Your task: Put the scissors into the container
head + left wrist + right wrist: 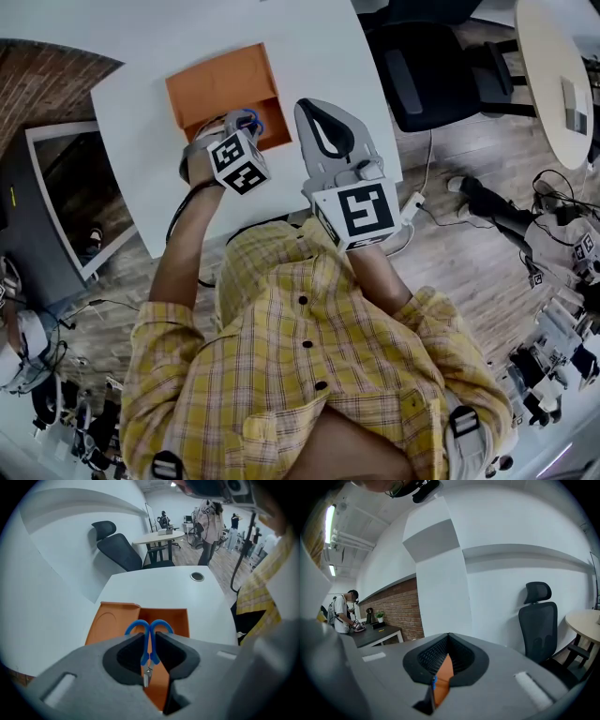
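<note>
Left claw (pixel 150 637): clenched on the scissors (pixel 148 652), with the blue handle loops seen past the tips.
Scissors: held over the near part of the orange container (pixel 112 620).
Container: set open on the white desk (pixel 159 588).
Right claw (pixel 448 639): closed tip to tip with nothing gripped, held just beside the container.

Your left gripper (pixel 236 131) is hiding most of the scissors (pixel 251 119) in the head view, and its body is cutting off the near edge of the container (pixel 225 80) too.
</note>
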Motion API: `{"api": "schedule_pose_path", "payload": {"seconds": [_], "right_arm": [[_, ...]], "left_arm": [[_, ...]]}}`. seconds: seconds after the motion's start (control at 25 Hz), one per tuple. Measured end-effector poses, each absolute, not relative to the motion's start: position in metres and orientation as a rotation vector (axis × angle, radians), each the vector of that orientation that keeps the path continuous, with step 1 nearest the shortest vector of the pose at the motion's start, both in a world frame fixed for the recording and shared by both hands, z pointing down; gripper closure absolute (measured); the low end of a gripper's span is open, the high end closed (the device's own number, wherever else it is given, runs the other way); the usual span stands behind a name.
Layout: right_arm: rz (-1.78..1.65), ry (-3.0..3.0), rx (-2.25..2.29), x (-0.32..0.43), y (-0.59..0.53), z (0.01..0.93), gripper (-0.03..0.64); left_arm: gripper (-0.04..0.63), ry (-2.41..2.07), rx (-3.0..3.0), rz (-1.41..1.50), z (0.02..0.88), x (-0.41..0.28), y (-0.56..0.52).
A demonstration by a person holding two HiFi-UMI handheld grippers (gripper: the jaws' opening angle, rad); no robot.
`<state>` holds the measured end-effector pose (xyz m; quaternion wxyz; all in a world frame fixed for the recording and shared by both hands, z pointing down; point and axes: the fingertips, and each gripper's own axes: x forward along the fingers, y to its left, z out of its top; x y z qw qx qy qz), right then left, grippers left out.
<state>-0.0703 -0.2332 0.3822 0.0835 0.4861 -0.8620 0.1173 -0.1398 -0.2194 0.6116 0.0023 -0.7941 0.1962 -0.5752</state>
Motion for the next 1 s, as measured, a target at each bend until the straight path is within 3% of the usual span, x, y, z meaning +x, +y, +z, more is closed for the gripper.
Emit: {"api": "schedule_pose_path", "payload": {"seconds": [1.0], "right_arm": [[0.390,-2.557,1.456,-0.068,-0.241,0.389,0.611]], "left_arm": [[0.511,0.471,-2.474,-1.937,0.673,-0.146,-0.215]]}}
